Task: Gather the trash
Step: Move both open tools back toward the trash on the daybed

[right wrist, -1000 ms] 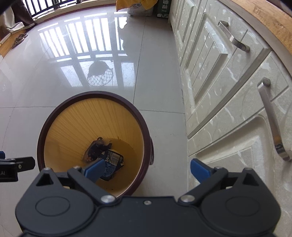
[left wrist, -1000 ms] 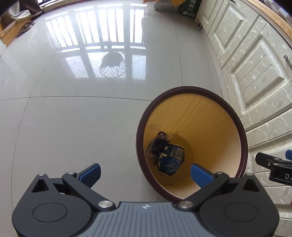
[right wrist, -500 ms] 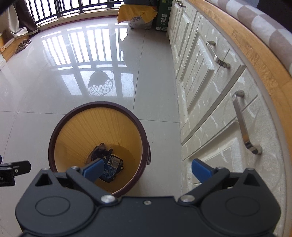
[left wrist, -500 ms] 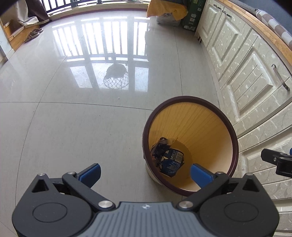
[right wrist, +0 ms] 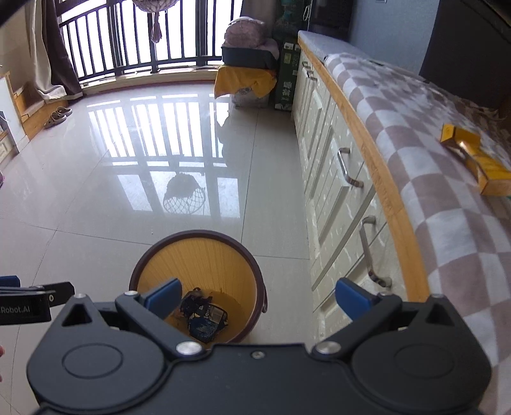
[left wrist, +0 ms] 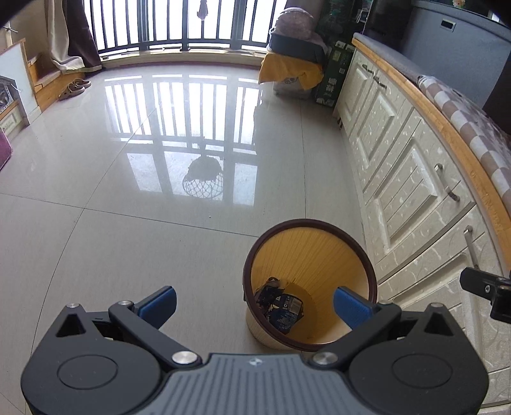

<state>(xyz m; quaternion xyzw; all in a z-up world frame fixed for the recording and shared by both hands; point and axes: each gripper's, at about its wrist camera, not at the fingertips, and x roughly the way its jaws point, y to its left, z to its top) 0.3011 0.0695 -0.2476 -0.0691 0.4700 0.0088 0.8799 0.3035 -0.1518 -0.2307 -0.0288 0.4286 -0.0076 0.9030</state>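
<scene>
A yellow waste bin with a dark brown rim (left wrist: 319, 255) (right wrist: 204, 252) stands on the tiled floor beside the cabinets. Crumpled dark blue wrappers (left wrist: 282, 308) (right wrist: 204, 316) lie at its bottom. My left gripper (left wrist: 255, 303) hangs high above the bin's left side, open, with nothing between its blue pads. My right gripper (right wrist: 258, 297) is open and empty too, above the bin's right side and the cabinet front. A yellow box (right wrist: 476, 159) lies on the checkered cloth on the counter.
Cream cabinets with metal handles (right wrist: 348, 166) run along the right under a wood-edged counter (left wrist: 447, 127). A covered pile with yellow cloth (left wrist: 290, 71) and a green box (left wrist: 332, 79) stand at the far end. Balcony railing (left wrist: 179, 22) and sandals (left wrist: 73, 87) lie beyond the glossy floor.
Both grippers have risen well above the bin and tilted up, so the bin looks smaller and the counter top with the yellow box has come into view. Both stay open.
</scene>
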